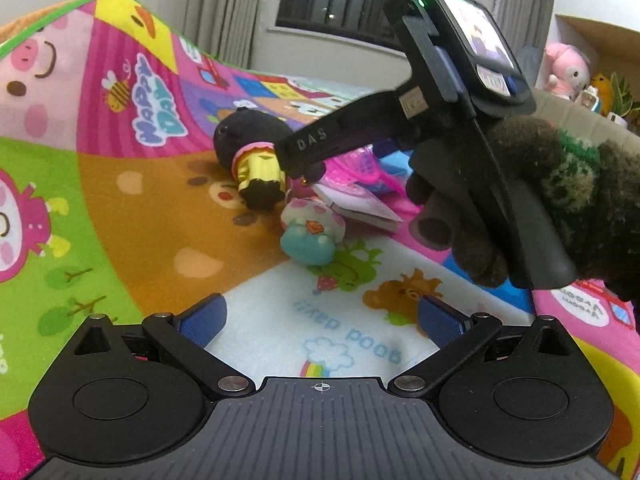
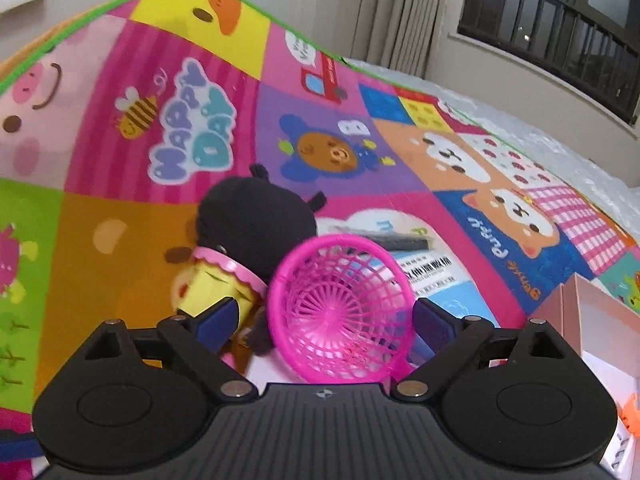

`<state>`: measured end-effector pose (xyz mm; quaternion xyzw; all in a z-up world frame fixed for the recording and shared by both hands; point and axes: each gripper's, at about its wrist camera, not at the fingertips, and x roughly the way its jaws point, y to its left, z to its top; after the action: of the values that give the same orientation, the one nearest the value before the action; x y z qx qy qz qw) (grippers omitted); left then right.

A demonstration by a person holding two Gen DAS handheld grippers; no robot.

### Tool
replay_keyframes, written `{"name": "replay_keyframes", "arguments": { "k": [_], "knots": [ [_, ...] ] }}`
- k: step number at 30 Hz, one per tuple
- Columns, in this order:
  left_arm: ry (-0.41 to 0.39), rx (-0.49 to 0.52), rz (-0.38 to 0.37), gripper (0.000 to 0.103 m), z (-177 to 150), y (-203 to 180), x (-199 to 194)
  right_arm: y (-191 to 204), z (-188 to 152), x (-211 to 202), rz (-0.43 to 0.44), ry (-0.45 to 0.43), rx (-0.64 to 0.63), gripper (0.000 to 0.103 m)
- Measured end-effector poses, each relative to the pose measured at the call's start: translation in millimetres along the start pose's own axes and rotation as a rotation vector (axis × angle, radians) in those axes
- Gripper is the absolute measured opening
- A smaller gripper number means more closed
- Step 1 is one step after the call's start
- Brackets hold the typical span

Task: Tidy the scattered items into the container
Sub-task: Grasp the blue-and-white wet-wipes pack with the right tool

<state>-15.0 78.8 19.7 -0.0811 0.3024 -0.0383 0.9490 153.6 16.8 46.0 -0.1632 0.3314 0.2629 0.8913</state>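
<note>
- A bright cartoon play mat [image 2: 120,240] covers the floor of a curtained room with a dark barred window [image 2: 560,20], and the toys to be tidied sit bunched near its middle.
- The right gripper [image 2: 324,316], held in a gloved hand [image 1: 520,200], points down at the cluster; its fingers [image 2: 218,316] stand wide apart, the pink mesh basket [image 2: 340,312] between them but not pressed by either pad, which reads as lining up a pick.
- The basket lies tipped on its side, mouth toward the camera, touching a black plush toy [image 2: 256,224] with a pink collar and yellow body.
- The left gripper [image 1: 320,320] hangs over bare mat with its fingers [image 1: 204,316] open and empty, apparently kept clear of the working side.
- A small mushroom-like soft toy [image 1: 312,236] and a pink booklet [image 1: 360,204] lie just beside the plush; both seem still to be collected.
- A pink-walled box [image 2: 592,320], probably the container, stands at the right edge, near the pile; an orange piece [image 2: 628,416] shows there.
- The open lattice may slip or flex, so a grip across the rim looks safest.
</note>
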Motion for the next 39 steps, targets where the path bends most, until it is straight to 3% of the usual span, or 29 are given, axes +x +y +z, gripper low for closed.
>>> {"name": "replay_keyframes", "arguments": {
  "k": [3,5,9,13,15,17,21,24,26,28,31,35,36,37,38,39],
  "knots": [
    [-0.007,0.005,-0.004,0.103,0.1,-0.7,-1.6,-9.5,-4.6,-5.5,0.031,0.022,0.035,0.068],
    [-0.004,0.011,-0.002,0.103,-0.3,-1.4,-0.7,-14.2,-6.8,-16.4,0.077,0.043,0.065,0.025],
    [0.011,0.024,0.013,0.103,-2.4,-3.1,3.0,-16.8,-17.0,-42.5,0.136,0.078,0.121,0.014],
    [-0.002,0.041,0.012,0.103,-1.6,-6.0,-0.1,-13.9,-30.3,-73.3,0.198,0.075,0.111,0.015],
    [-0.004,0.052,0.011,0.103,-3.1,-9.0,-0.6,-12.7,-34.4,-86.1,0.185,0.046,0.101,0.032],
    [0.007,0.061,0.016,0.103,-4.4,-10.3,1.7,-12.1,-36.4,-92.6,0.168,0.014,0.088,0.057],
    [0.019,0.056,0.024,0.103,-4.7,-8.8,4.3,-16.1,-35.0,-83.2,0.102,-0.012,0.090,0.065],
    [0.012,0.054,0.014,0.103,-3.7,-8.5,2.0,-26.7,-20.2,-71.9,0.045,-0.064,0.138,0.080],
    [0.016,0.050,0.006,0.103,-4.2,-6.9,2.5,-30.4,-0.9,-57.8,-0.019,-0.082,0.078,0.084],
    [0.023,0.037,-0.003,0.103,-4.1,-4.3,4.2,-35.1,19.7,-34.2,-0.070,-0.028,-0.006,0.085],
    [0.031,0.039,-0.025,0.103,-4.5,-4.3,10.0,-48.7,40.4,6.3,-0.087,0.082,-0.020,0.095],
    [0.029,0.052,-0.033,0.103,-7.2,-4.9,12.1,-53.2,39.5,52.0,-0.107,0.187,0.023,0.095],
    [0.027,0.049,-0.039,0.103,-7.1,-4.3,11.9,-51.3,35.9,59.1,-0.141,0.195,0.009,0.091],
    [0.027,0.047,-0.041,0.103,-7.3,-3.8,12.2,-48.0,31.7,61.3,-0.179,0.193,-0.011,0.076],
    [0.028,0.046,-0.041,0.103,-7.4,-3.5,12.7,-44.7,28.9,60.8,-0.220,0.186,-0.032,0.068],
    [0.027,0.048,-0.040,0.103,-7.5,-3.6,12.9,-42.2,26.9,55.4,-0.234,0.177,-0.050,0.066]
  ]
}}
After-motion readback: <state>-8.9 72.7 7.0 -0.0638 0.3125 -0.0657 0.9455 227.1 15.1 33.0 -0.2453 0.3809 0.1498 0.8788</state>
